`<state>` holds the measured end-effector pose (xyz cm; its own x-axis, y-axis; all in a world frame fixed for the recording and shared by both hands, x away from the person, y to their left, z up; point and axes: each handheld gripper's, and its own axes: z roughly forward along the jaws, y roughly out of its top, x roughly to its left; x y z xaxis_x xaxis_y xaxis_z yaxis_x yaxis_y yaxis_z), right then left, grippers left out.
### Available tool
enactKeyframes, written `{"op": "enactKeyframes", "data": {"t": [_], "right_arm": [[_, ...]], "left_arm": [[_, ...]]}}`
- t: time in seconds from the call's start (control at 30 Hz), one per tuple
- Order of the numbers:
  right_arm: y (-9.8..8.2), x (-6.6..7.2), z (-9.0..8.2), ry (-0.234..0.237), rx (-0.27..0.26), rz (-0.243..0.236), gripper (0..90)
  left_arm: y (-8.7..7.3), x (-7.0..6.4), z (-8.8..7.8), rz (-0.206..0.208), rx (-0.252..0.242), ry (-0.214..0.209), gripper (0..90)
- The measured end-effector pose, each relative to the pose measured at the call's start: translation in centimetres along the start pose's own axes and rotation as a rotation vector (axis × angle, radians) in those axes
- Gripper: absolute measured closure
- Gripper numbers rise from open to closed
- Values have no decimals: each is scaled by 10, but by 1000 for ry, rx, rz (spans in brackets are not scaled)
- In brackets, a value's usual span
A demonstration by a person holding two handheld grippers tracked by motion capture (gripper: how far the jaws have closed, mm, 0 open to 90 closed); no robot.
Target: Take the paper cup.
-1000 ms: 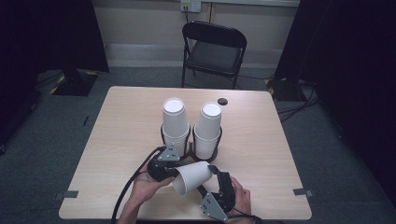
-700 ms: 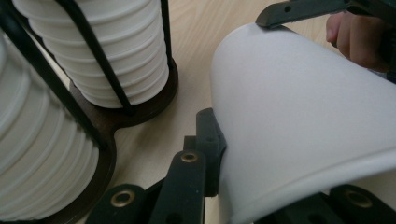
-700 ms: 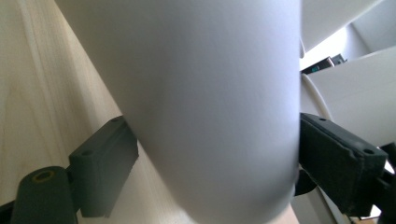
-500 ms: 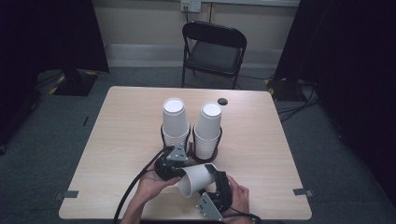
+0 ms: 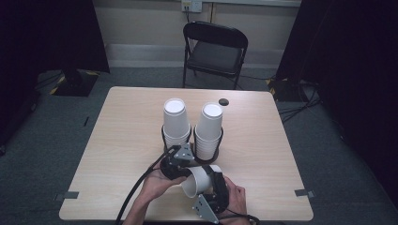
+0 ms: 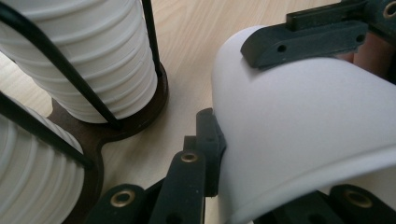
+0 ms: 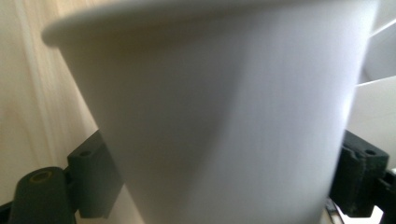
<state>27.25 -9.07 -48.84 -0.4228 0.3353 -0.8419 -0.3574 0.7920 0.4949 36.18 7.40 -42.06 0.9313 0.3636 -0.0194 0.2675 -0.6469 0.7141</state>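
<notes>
White paper is the material of the cup [image 5: 199, 180], which lies on its side above the near edge of the counter [image 5: 117, 136], in front of the black wire holder [image 5: 191, 154]. Both claws have hold of it. The right claw [image 5: 213, 180] is closed across the cup's body, one jaw on each side of the wall, as the right gripper view shows. The left claw [image 5: 180, 164] presses on the cup from the other side; in the left gripper view one black jaw is pushed against the wall and the other lies near the rim. I judge that two grips are used because the cup is light and soft, so one claw steadies it while the other turns it or pulls it.

Just behind stand two stacks of cups, the left stack [image 5: 175, 123] and the right stack [image 5: 209, 129], upside down in the rings of the holder. They are very near the left claw, so a careless move forward could knock them. A small dark disc [image 5: 223, 101] lies well apart at the far edge, and a folding chair [image 5: 213, 51] stands beyond the counter.
</notes>
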Motion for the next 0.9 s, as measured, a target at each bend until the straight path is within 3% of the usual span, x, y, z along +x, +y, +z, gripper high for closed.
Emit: {"op": "enactKeyframes", "data": {"t": [0.07,0.37,0.5,0.63,0.9], "right_arm": [[2,0,0,-2,-31,9,119],[6,-2,3,-9,-67,0,111],[5,0,1,6,-61,36,107],[5,0,1,-3,-57,33,101],[3,0,2,13,-45,68,112]], "left_arm": [[3,-1,1,-2,1,-4,865],[4,2,5,-54,-11,-12,859],[3,2,9,-75,-14,-18,858],[3,1,13,-80,-18,-17,854],[-4,1,15,-132,-83,-15,842]]}}
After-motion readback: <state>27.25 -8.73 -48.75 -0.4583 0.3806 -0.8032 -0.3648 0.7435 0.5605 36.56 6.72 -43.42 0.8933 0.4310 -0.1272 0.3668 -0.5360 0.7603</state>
